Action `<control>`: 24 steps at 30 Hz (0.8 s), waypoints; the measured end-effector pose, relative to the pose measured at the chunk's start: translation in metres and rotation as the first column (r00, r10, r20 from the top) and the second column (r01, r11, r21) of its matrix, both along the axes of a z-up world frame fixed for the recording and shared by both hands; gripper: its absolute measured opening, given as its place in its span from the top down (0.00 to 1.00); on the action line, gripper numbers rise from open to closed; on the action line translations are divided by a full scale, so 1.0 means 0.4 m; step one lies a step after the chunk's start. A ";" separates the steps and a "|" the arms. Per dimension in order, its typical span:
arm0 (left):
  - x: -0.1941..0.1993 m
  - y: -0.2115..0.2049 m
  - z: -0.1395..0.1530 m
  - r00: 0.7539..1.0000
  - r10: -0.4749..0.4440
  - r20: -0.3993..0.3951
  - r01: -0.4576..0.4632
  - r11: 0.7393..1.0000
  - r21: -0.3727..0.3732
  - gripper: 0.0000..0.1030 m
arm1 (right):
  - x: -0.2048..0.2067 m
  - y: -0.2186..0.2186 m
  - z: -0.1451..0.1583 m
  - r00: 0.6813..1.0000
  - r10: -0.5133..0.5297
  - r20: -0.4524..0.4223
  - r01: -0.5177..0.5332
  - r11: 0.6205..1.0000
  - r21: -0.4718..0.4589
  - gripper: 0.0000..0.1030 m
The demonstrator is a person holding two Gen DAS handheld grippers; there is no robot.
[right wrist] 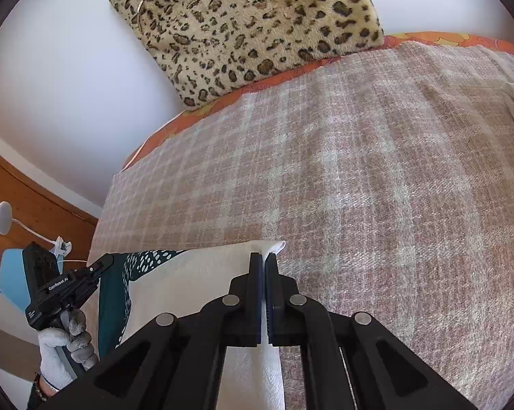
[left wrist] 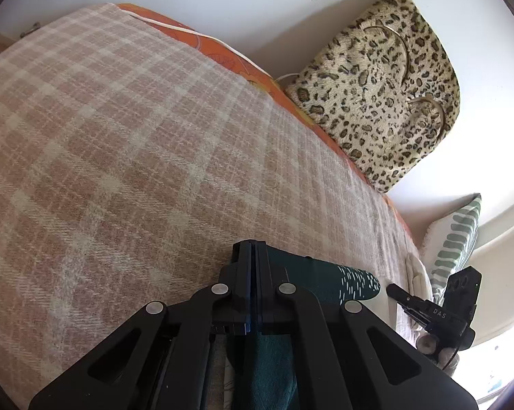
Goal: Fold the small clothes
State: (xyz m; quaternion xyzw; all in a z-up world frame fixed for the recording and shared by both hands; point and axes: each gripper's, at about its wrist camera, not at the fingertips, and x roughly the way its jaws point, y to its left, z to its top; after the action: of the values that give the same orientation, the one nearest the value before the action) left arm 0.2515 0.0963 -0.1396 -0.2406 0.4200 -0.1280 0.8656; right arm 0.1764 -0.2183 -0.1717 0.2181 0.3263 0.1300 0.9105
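- Left hand (right wrist: 65,345): gloved in grey-white, seen at the near left of the right wrist view, gripping the handle of the left tongs.
- Left tongs (left wrist: 253,256): fingers brought together, clamped on the dark teal edge of the small garment (right wrist: 195,283). Teal cloth shows just beside the fingertips and between the linkage arms below them.
- Small garment: lies at the near edge of the bed, on the checked blanket (left wrist: 120,136). It is white with a dark teal part carrying a pale dash pattern at its left end. It is stretched between the two tongs.
- Right tongs (right wrist: 263,259): fingers together, clamped on the white right corner of the garment. A small tip of the corner sticks out just past the fingertips.
- Checked blanket: pink-beige and cream, covers the bed. An orange patterned sheet (left wrist: 222,51) shows along its far edge.
- Leopard-print cushion (left wrist: 380,92): leans against the white wall at the far side of the bed, well apart from the garment.
- Green-striped pillow (left wrist: 455,239): at the right end of the bed in the left wrist view.
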 end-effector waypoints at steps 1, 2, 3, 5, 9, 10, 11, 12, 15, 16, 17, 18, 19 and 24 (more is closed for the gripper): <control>-0.001 0.004 0.000 1.000 0.006 0.005 -0.006 1.000 0.014 1.00 | 0.002 0.001 0.000 1.000 -0.001 -0.003 0.001 1.000 -0.004 1.00; -0.002 0.007 0.003 1.000 0.015 0.008 -0.015 1.000 0.028 1.00 | 0.003 0.004 -0.001 1.000 -0.002 -0.002 0.001 1.000 -0.012 1.00; -0.004 0.010 0.009 1.000 0.019 0.015 -0.019 0.999 0.035 1.00 | 0.001 0.008 0.000 1.000 -0.003 0.000 0.003 1.000 -0.028 1.00; -0.011 0.013 0.025 0.999 0.013 0.036 -0.014 0.999 0.035 1.00 | 0.002 0.012 0.002 1.000 -0.002 -0.004 0.002 0.999 -0.039 1.00; -0.002 0.025 0.025 1.000 0.007 -0.001 -0.007 0.998 -0.058 0.76 | -0.008 0.003 0.014 1.000 0.020 0.005 -0.020 1.000 0.015 0.95; 0.004 0.030 0.015 1.000 0.013 -0.019 -0.015 0.996 -0.093 0.67 | -0.008 0.005 0.017 1.000 0.029 0.008 -0.029 0.999 0.019 0.93; 0.008 0.032 0.006 0.999 0.023 -0.036 -0.027 0.993 -0.112 0.66 | -0.008 0.009 0.020 1.000 0.023 0.007 -0.023 1.000 0.006 0.90; 0.013 0.031 -0.003 0.998 0.026 -0.055 -0.033 0.991 -0.128 0.66 | -0.008 0.010 0.019 1.000 0.016 0.004 -0.016 1.000 -0.005 0.76; 0.021 0.013 -0.017 0.998 0.008 -0.063 -0.018 0.986 -0.164 0.67 | -0.001 0.010 0.008 1.000 0.016 -0.007 -0.016 1.000 0.002 0.73; 0.022 0.003 -0.016 0.999 0.003 -0.054 -0.011 0.988 -0.155 0.70 | 0.002 0.011 0.004 1.000 0.018 -0.012 -0.018 1.000 0.000 0.73; 0.023 -0.008 -0.013 0.999 -0.001 -0.045 -0.005 0.991 -0.134 0.85 | 0.004 0.012 0.001 1.000 0.017 -0.015 -0.017 1.000 -0.007 0.73; 0.024 -0.020 -0.010 0.999 -0.014 -0.034 0.010 0.994 -0.113 1.00 | 0.007 0.015 -0.002 1.000 0.017 -0.017 -0.017 1.000 -0.012 0.75; 0.024 -0.031 -0.007 0.999 -0.018 -0.029 0.016 0.996 -0.086 1.00 | 0.009 0.019 -0.004 1.000 0.018 -0.019 -0.018 1.000 -0.011 0.82; 0.010 -0.013 0.010 0.999 0.043 0.014 -0.044 0.999 0.026 1.00 | -0.003 0.044 0.008 1.000 -0.005 0.017 0.007 0.995 -0.101 1.00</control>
State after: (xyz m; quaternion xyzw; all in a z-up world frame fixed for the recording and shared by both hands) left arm 0.2555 0.0911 -0.1354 -0.2373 0.4103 -0.1053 0.8742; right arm 0.1752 -0.2006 -0.1687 0.1718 0.3243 0.1126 0.9234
